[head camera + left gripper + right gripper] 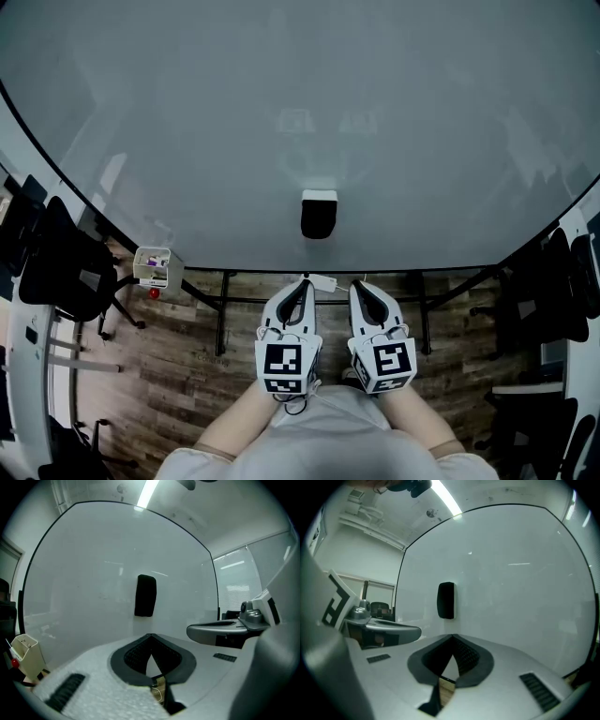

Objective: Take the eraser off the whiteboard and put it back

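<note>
Left gripper [305, 281] and right gripper [357, 283] sit closed, empty, short of the eraser [319, 215] on the whiteboard [281, 94]; right gripper view misses the small box [153, 266] at left.

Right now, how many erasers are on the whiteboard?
1. The eraser sticks on the whiteboard, low and near its middle. No other one shows.
</note>
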`<state>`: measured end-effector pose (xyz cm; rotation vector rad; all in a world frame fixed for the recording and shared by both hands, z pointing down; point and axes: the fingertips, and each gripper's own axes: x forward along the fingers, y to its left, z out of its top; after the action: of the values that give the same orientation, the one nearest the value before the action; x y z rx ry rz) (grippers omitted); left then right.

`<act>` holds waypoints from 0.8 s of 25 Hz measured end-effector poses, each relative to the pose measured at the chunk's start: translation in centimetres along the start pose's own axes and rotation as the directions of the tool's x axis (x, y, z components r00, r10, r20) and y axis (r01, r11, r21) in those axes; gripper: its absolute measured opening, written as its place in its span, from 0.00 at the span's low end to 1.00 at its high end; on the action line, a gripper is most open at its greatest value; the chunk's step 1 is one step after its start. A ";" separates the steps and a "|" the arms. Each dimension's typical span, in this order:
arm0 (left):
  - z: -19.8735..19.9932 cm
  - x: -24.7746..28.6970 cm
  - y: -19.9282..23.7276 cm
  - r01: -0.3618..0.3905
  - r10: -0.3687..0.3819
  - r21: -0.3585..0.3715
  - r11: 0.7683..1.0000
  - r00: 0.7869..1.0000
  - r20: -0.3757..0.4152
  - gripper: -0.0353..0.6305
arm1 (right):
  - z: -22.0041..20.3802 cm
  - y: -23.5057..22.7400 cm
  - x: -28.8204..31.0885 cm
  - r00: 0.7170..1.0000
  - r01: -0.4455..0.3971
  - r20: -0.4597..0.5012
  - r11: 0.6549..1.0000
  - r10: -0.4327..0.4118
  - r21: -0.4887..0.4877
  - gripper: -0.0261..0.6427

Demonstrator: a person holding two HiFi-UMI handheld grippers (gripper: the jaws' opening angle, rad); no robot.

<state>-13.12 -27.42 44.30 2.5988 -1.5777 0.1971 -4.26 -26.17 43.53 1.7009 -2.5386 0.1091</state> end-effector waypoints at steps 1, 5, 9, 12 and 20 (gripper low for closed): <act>0.1 0.0 -0.1 0.004 -0.004 0.001 1.000 1.000 0.004 0.08 | 0.2 0.0 0.1 1.000 0.000 0.005 1.000 0.000 -0.004 0.08; 0.7 0.1 -0.3 0.013 -0.013 0.014 1.000 1.000 0.019 0.08 | 0.8 -0.2 0.3 1.000 0.006 0.028 1.000 -0.006 -0.019 0.08; 1.2 0.3 -0.3 0.012 -0.012 0.016 1.000 0.999 0.032 0.08 | 0.9 -0.4 0.5 1.000 0.007 0.030 1.000 -0.007 -0.016 0.08; 1.5 0.5 -0.2 0.015 -0.016 0.020 1.000 0.999 0.034 0.08 | 0.8 -0.3 0.7 1.000 0.002 0.025 1.000 -0.002 -0.020 0.08; 2.5 1.2 -0.1 0.013 -0.015 0.040 0.999 0.999 0.051 0.08 | 0.7 -0.7 1.5 1.000 -0.002 0.008 1.000 0.002 -0.011 0.08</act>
<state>-12.33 -28.79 42.05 2.6653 -1.5868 0.1645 -4.17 -27.86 42.98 1.6984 -2.5414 0.0884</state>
